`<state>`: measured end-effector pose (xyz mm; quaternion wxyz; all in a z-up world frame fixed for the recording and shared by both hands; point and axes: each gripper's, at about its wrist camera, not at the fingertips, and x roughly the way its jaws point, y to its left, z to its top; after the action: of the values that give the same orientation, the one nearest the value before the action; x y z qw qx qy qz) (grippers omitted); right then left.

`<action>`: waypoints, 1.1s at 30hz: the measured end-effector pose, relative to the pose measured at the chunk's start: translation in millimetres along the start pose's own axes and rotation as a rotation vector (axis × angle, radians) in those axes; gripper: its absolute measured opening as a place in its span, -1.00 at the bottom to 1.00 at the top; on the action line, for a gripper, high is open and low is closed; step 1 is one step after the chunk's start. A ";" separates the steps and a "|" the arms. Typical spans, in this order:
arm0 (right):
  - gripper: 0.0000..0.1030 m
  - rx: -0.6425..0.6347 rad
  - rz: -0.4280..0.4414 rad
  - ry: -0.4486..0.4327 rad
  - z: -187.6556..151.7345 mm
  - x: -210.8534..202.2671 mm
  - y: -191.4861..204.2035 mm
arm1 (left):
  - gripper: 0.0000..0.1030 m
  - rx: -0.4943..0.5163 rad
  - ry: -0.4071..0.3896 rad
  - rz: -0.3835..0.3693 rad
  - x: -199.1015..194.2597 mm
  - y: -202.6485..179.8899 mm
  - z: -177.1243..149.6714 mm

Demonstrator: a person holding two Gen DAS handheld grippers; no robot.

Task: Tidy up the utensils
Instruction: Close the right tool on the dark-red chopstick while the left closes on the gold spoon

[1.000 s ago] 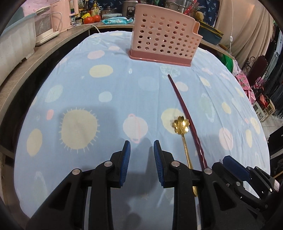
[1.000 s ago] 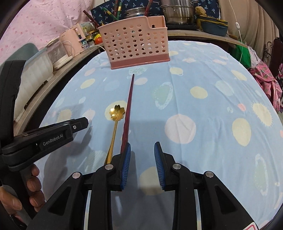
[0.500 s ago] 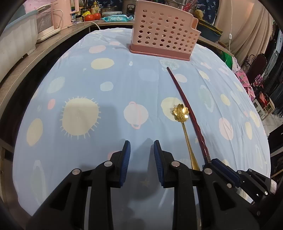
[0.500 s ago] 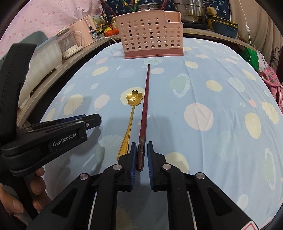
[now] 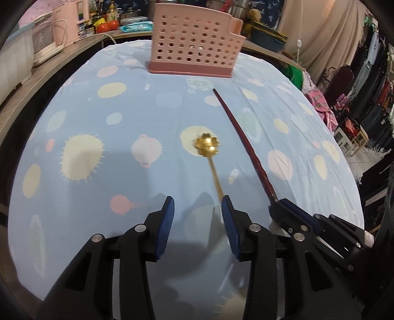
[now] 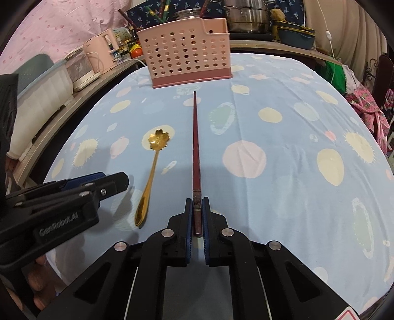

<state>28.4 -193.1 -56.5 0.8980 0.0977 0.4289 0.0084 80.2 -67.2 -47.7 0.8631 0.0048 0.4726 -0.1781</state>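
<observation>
A dark red chopstick (image 6: pixel 196 142) lies on the blue spotted cloth, pointing at the pink perforated utensil caddy (image 6: pixel 184 56) at the far edge. My right gripper (image 6: pixel 197 204) is shut on the chopstick's thick near end. A gold spoon (image 6: pixel 152 172) with a flower-shaped bowl lies just left of the chopstick. In the left wrist view my left gripper (image 5: pixel 197 204) hovers over the cloth with its jaws opening. The spoon (image 5: pixel 214 169) handle runs down to its right fingertip (image 5: pixel 225 204), and only cloth shows between the pads. The right gripper (image 5: pixel 278 209) and chopstick (image 5: pixel 246 142) show there too.
A wooden counter (image 6: pixel 61 115) runs along the left with pink and white appliances (image 6: pixel 98 54). Pots (image 6: pixel 246 19) and bowls stand behind the caddy (image 5: pixel 194 41). Hanging clothes and a chair (image 5: pixel 342 81) stand beyond the table's right edge. A hand (image 6: pixel 37 283) holds the left gripper (image 6: pixel 110 178).
My right gripper slid onto the chopstick's near end and shut on it. My left gripper shifted right toward the spoon handle and widened its jaws.
</observation>
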 end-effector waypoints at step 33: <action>-0.86 0.040 0.013 -0.020 -2.2 -16.0 -12.3 | -0.98 0.017 -0.034 -0.034 -21.8 -2.1 -1.6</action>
<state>15.8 -206.4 -47.8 0.9000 0.1186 0.4195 0.0048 67.6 -62.3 -30.5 0.8679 0.0011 0.4561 -0.1966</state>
